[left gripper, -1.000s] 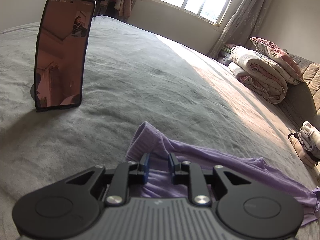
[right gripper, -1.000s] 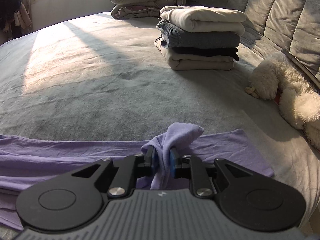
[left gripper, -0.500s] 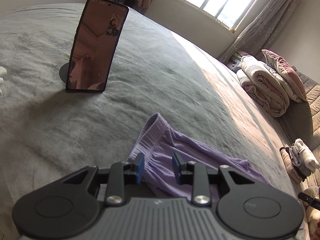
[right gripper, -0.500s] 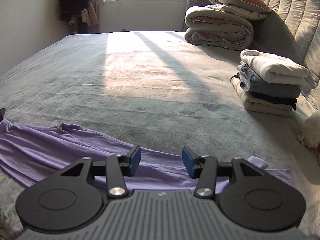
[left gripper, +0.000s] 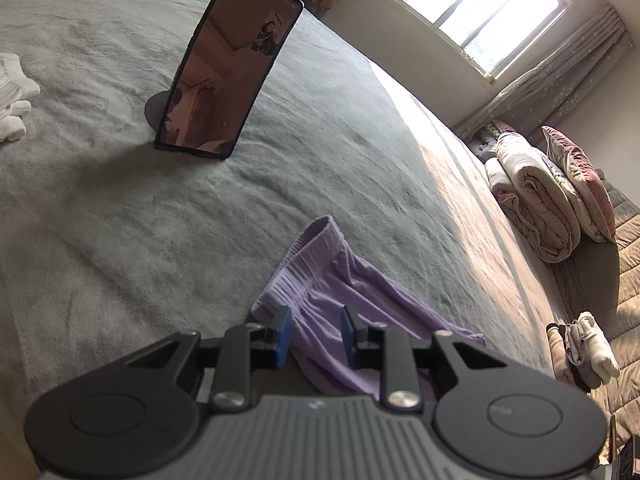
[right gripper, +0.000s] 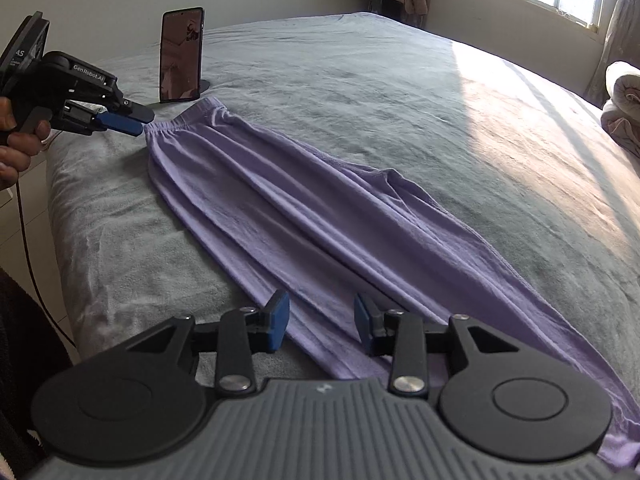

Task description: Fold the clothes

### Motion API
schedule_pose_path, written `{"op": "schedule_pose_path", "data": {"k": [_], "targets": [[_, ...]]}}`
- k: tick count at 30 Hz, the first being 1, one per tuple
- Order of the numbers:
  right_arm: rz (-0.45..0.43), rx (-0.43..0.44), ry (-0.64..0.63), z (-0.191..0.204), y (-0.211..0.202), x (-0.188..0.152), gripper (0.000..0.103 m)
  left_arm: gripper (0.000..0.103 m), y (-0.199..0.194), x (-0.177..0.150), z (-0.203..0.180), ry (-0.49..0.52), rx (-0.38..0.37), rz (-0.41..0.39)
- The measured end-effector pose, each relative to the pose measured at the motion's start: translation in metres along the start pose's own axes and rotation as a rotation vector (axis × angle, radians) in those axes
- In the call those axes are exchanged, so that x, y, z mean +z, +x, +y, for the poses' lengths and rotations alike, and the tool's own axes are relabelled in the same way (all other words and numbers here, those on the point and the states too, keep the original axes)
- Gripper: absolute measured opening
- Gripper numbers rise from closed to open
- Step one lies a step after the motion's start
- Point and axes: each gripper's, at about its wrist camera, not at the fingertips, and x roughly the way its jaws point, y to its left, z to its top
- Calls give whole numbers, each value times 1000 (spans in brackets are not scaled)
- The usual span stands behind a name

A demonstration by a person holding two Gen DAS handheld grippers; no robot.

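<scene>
Grey bed (right gripper: 360, 64) w/ sun coming in from the window at upper right, and the purple pants (right gripper: 320, 216) laid out long across it. Long axis runs diagonal in the right wrist view: waistband at upper left by the propped-up phone (right gripper: 181, 54), leg ends at lower right.

Left tool (right gripper: 138, 122) sits right at the waistband corner, so that hand's nearer the waist end. In its own view the pads (left gripper: 282, 336) straddle the bunched waistband, a gap showing either side of the cloth, jaws closing a bit but not pinching yet afaict.

Right tool (right gripper: 322, 328) hangs over the leg section at the bottom of frame, nearer the hem end, jaws partly apart and closing, fabric under them, nothing gripped.

Vs a sec ago: both tools had a pinch of purple fabric then, both have let go. Pants lie flatter and stretched out, and the right tool's view swung from the folded stack over to the phone side.

Next is prob a lengthwise regrab imo, one end brought to the other.
</scene>
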Motion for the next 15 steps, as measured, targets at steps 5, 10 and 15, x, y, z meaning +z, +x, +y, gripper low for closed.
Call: {"op": "schedule_pose_path", "data": {"k": [5,10,15], "targets": [[-6,5,-25,3,12,1,38,22,9,-3,-4,18,59,3],[-23,18,-23,1,17,2,14,0,16,-3,-3,11,98,-5],[-23,61,9,-6,10,6,2,0,11,0,-4,29,127,-54]]}}
